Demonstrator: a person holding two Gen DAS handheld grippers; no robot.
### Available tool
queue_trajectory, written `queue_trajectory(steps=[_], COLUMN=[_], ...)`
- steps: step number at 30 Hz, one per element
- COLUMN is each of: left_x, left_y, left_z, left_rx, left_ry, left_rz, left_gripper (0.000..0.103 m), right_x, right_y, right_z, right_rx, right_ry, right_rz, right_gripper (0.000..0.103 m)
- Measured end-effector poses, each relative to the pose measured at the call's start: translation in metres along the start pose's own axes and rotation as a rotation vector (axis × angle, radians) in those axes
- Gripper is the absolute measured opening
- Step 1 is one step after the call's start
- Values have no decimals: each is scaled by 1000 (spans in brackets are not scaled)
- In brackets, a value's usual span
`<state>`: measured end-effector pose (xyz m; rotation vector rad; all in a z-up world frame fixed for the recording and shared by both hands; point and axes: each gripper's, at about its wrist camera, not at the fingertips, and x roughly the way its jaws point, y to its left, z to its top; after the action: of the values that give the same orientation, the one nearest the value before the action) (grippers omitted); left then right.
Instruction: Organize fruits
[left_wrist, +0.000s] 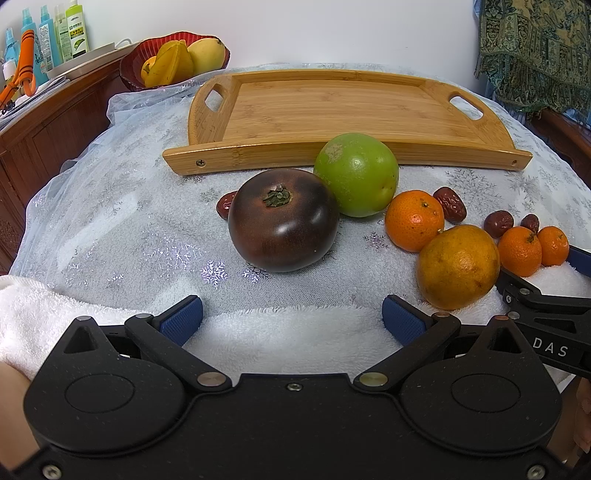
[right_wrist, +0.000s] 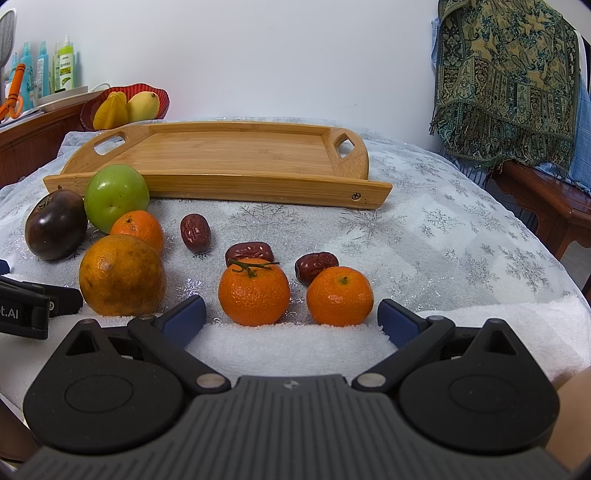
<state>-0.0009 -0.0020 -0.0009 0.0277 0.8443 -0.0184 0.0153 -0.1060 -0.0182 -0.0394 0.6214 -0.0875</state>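
**Fruit loose on cloth, tray bare, both grippers empty**

Left gripper (left_wrist: 292, 320): jaws spread wide, nothing held, low over the white towel (left_wrist: 288, 339) at the desk's near edge. Right gripper (right_wrist: 291, 320): likewise wide and empty.

Wooden tray (left_wrist: 332, 107) at the back holds nothing. All fruit lies in front of it: dark round fruit (left_wrist: 282, 224) touching the green fruit (left_wrist: 357, 173); large orange (right_wrist: 122, 275) near the left; two small mandarins (right_wrist: 254, 291) (right_wrist: 339, 296) just ahead of the right gripper; red dates (right_wrist: 195, 233) scattered among them.

Handling, judged: dark fruit looks smooth and possibly soft-skinned; grip across its widest girth, lightly. Mandarins light, peel yielding, grip at the equator. Dates small and wrinkled; take across the short axis.
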Motion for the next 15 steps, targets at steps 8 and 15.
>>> queue_trajectory(steps=[8, 15], left_x=[0, -3], left_y=[3, 2], left_z=[-2, -7], left_rx=[2, 8], left_ry=[-18, -44], left_rz=[0, -2], left_gripper=[103, 103], right_x=[0, 0], right_y=[0, -7], right_z=[0, -2], right_rx=[0, -1], right_ry=[-3, -20], right_rz=[1, 32], right_gripper=[103, 103])
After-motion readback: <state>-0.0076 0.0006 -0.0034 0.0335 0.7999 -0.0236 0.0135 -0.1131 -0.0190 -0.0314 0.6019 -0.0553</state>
